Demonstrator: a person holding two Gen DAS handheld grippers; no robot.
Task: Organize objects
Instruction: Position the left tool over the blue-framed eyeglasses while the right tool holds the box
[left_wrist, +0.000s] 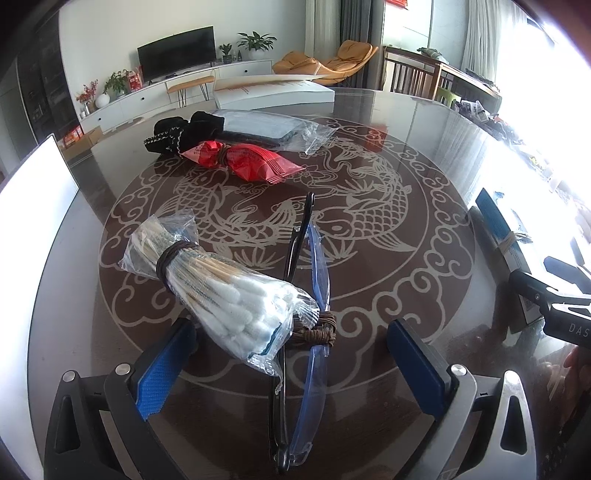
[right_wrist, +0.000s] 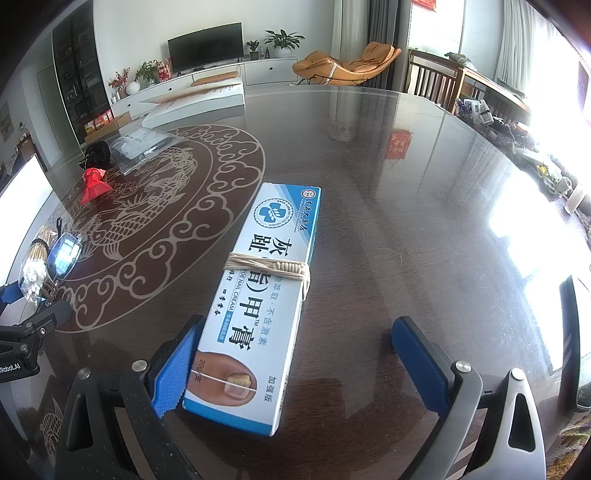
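While both claws hang over the dark glass-topped bench (left_wrist: 424, 122), nothing is gripped; notes run left to right.

Left wrist view: left claw (left_wrist: 291, 354) spread wide, blue pads (left_wrist: 159, 373) well apart, released; cotton swab bag (left_wrist: 229, 291) lies tilted across the bench, brown cord wound round its stick end, its swab end just beside the left pad, contact there unclear; just right of it, folded glasses (left_wrist: 306, 295) with blue and black arms lie between the pads, tied at the middle with brown cord, touching neither pad; the bag's lower corner overlaps the glasses; farther back, black cloth bundle (left_wrist: 184, 133), red packet (left_wrist: 243, 162) tied with brown cord, and clear plastic pouch (left_wrist: 273, 129) sit close together on the fish-pattern inlay; far right edge, the other claw's black frame and a blue-and-white box (left_wrist: 498, 229).

Right wrist view: far left, the swab bag and glasses again, small, beside the left claw's frame; centre, nail cream box (right_wrist: 266, 295) lies flat on the bench, pale string wound round its middle; right claw (right_wrist: 299, 358) spread wide, released; the box's near end sits against the left blue pad (right_wrist: 177, 365), well clear of the right pad.
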